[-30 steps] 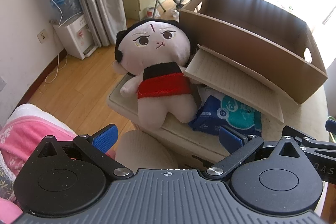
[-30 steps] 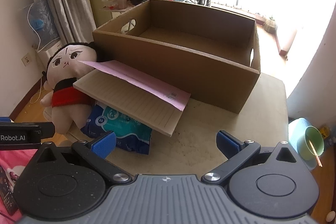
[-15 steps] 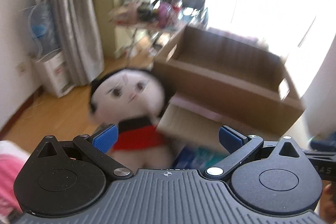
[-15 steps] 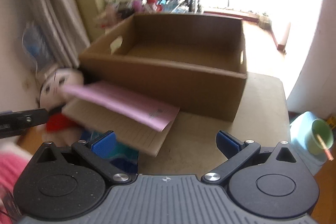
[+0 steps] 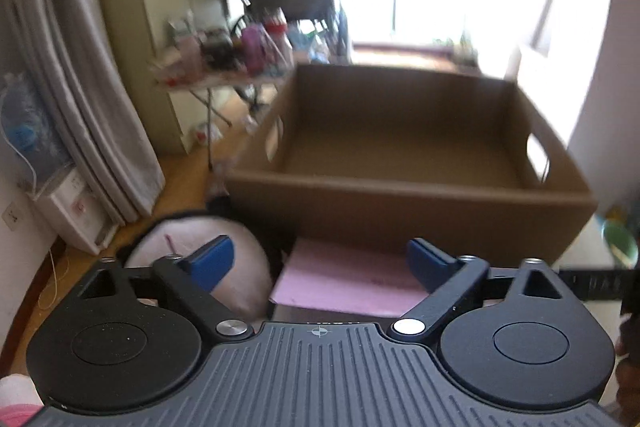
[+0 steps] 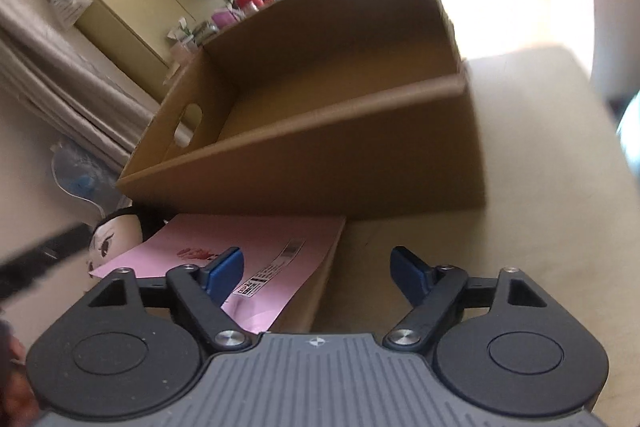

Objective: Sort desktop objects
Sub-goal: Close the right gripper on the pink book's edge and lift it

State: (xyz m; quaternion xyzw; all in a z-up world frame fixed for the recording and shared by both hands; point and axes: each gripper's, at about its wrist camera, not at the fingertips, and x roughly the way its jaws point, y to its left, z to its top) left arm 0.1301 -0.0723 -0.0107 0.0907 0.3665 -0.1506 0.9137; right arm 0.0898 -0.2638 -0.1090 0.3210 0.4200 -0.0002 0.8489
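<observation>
An open brown cardboard box [image 5: 400, 211] stands on the beige table [image 6: 540, 187]. A pink envelope [image 5: 348, 279] lies in front of it on a cardboard sheet [image 6: 316, 299], beside a plush doll [image 5: 240, 267] with black hair. My left gripper [image 5: 320, 259] hovers over the envelope's far edge. Its jaws are closing and the pads touch nothing. My right gripper [image 6: 318, 263], rolled to one side, has the right edge of the pink envelope [image 6: 256, 247] and sheet between its closing jaws without pressing on it. The doll [image 6: 116, 239] shows at the left.
Behind the box [image 6: 320, 163] a folding table [image 5: 240, 59] holds several bottles, with a wheelchair and a bright window beyond. A curtain [image 5: 100, 107] and a water dispenser stand at the left. A green cup [image 5: 620, 247] sits low at the right.
Both grippers have swung toward the box and the pink envelope. The right view has tilted. The jaws of both stand narrower. Most of the doll and the blue pack have left view.
</observation>
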